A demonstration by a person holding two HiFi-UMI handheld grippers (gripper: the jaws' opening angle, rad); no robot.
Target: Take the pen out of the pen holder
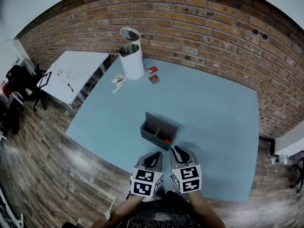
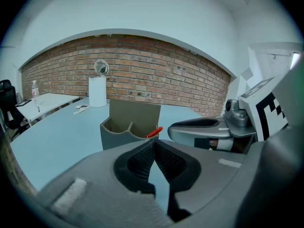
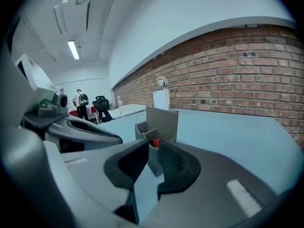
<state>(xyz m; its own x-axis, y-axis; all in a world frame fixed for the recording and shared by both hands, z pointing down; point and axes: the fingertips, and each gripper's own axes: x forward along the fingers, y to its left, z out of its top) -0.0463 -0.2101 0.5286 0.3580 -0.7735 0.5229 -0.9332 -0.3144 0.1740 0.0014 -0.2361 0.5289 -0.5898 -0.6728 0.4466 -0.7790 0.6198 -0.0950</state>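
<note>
The red pen (image 1: pixel 166 140) lies in the right-hand compartment of the grey pen holder (image 1: pixel 158 129), its end poking up over the front rim. The holder stands on the blue table (image 1: pixel 213 108), towards the near edge, and its left compartment looks empty.

Just in front of the holder, the two grippers sit side by side and point at it. The left gripper (image 1: pixel 153 156) has its jaws pressed together at the tips with nothing between them. Its own view shows the pen (image 2: pixel 154 132) and holder (image 2: pixel 128 125) just beyond the closed tips (image 2: pixel 153 146). The right gripper (image 1: pixel 178 151) has its jaws a narrow gap apart and holds nothing. Through that gap (image 3: pixel 151 148) its view shows the pen (image 3: pixel 156 142) inside the holder (image 3: pixel 159 122), not touched by either jaw.

At the far corner of the table stands a white bin (image 1: pixel 131 61) with its lid raised. Two small red packets (image 1: pixel 153 74) and some papers (image 1: pixel 118 80) lie near it. A brick wall (image 1: pixel 204 27) runs behind the table, and a white table (image 1: pixel 71 72) stands to the left on the wooden floor (image 1: pixel 42 160).
</note>
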